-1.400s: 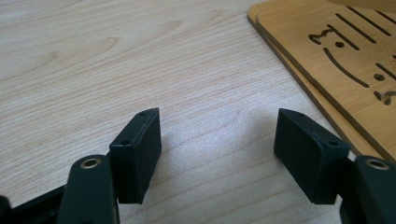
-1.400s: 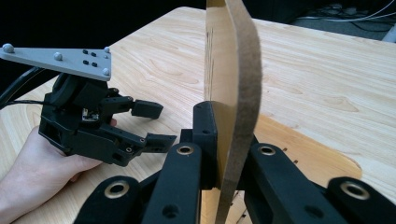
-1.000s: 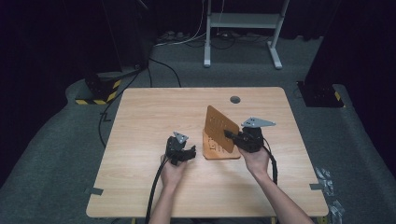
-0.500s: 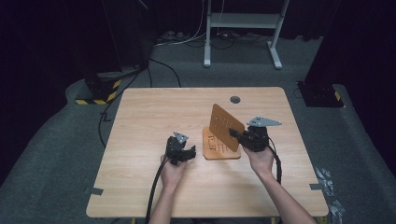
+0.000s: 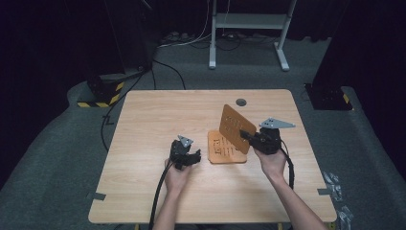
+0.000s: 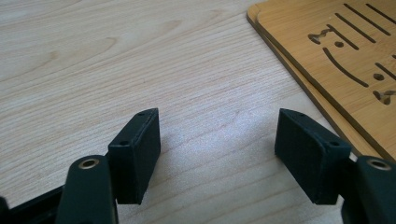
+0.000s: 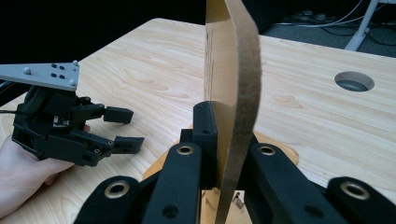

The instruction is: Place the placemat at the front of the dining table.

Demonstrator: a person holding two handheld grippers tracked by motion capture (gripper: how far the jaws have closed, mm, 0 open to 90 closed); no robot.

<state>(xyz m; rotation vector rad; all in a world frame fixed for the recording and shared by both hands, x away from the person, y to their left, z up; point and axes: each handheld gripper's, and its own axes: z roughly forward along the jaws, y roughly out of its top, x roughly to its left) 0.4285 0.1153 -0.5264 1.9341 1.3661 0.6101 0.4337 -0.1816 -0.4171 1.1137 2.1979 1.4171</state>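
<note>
Since a second ago, the lifted wooden board (image 5: 236,127) has been raised a little higher and tilted more steeply, its near end further off the board below, while the left hand has kept its place. Largest in view is the surface (image 5: 158,120), a pale wood-grain top that stands on grey carpet, with a round hole (image 5: 241,102) near its far edge. A white metal stand (image 5: 249,28) stands on the floor beyond it, and a black-and-yellow striped block (image 5: 103,93) lies off the far left corner. On the surface, right of the middle, a second wooden board (image 5: 225,152) with slots cut through it lies flat; in the left gripper view its stacked edges and slots sit at the upper right (image 6: 336,56). The lifted board stands nearly on edge above the flat one and leans toward the far side, its lower part over the flat board's right half. The right hand-held gripper (image 5: 249,136) is clenched on the lifted board's near edge, and the right gripper view shows the thin edge pinched between the two black jaws (image 7: 233,116). The left hand-held gripper (image 5: 191,155) rests low over bare wood just left of the flat board, released, jaws parted with nothing between them (image 6: 217,149). A black cable (image 5: 160,191) trails from it toward the near edge.
</note>
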